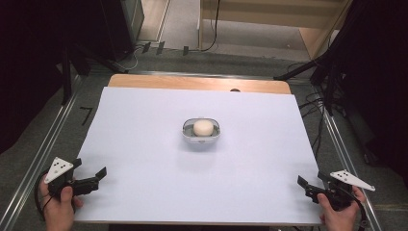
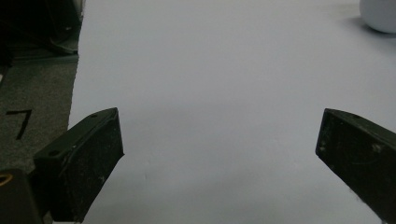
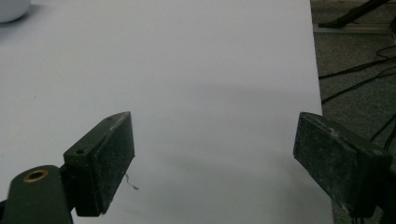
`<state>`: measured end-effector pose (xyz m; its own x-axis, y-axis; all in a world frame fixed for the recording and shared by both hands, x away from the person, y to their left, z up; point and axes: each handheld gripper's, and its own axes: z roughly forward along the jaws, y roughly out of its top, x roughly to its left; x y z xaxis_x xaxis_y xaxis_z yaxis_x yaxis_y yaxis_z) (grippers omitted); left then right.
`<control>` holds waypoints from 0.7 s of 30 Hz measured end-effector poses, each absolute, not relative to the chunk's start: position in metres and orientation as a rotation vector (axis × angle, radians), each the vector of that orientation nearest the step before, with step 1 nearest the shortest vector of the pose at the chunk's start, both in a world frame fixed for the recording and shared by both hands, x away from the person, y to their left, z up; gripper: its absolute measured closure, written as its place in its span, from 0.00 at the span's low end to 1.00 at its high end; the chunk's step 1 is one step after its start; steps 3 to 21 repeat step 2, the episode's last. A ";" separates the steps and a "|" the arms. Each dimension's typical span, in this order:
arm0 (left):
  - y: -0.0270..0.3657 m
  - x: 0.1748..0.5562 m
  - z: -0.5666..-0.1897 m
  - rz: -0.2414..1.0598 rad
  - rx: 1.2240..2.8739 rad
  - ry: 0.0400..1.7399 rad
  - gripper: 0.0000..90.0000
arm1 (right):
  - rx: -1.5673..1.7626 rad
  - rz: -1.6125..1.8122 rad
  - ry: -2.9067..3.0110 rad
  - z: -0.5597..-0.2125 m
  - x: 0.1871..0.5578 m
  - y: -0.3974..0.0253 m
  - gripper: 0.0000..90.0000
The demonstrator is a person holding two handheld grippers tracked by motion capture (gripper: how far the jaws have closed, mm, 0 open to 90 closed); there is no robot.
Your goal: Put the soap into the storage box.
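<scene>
A small grey-white bowl (image 1: 201, 136) sits in the middle of the white sheet (image 1: 144, 144), with a round cream ball (image 1: 203, 127) inside it. My left gripper (image 1: 90, 169) rests at the sheet's near left corner, held by a hand, jaws wide open and empty. My right gripper (image 1: 312, 180) is at the near right corner, also open and empty. In the left gripper view the gripper (image 2: 219, 133) faces bare sheet, with the bowl (image 2: 380, 14) far off at top right. The right gripper (image 3: 214, 133) has the bowl (image 3: 11, 9) at top left.
The sheet covers a wooden table whose back edge (image 1: 192, 83) shows. Metal rails (image 1: 48, 139) run along both sides over grey carpet. Cables (image 3: 355, 79) lie on the floor to the right. A black "7" mark (image 2: 18, 122) is on the carpet to the left.
</scene>
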<state>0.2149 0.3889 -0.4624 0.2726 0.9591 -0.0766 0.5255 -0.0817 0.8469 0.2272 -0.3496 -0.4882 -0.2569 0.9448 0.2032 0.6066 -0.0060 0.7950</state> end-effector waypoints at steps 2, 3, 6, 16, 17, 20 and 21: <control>0.389 0.215 -0.462 0.671 1.729 1.366 0.01 | 1.604 1.159 1.883 -0.488 0.227 -0.349 0.14; 0.389 0.215 -0.462 0.671 1.729 1.366 0.01 | 1.604 1.159 1.883 -0.488 0.227 -0.349 0.14; 0.389 0.215 -0.462 0.671 1.729 1.366 0.01 | 1.604 1.159 1.883 -0.488 0.227 -0.349 0.14; 0.389 0.215 -0.462 0.671 1.729 1.366 0.01 | 1.604 1.159 1.883 -0.488 0.227 -0.349 0.14; 0.389 0.215 -0.462 0.671 1.729 1.366 0.01 | 1.604 1.159 1.883 -0.488 0.227 -0.349 0.14; 0.389 0.215 -0.462 0.671 1.729 1.366 0.01 | 1.604 1.159 1.883 -0.488 0.227 -0.349 0.14; 0.389 0.215 -0.462 0.671 1.729 1.366 0.01 | 1.604 1.159 1.883 -0.488 0.227 -0.349 0.14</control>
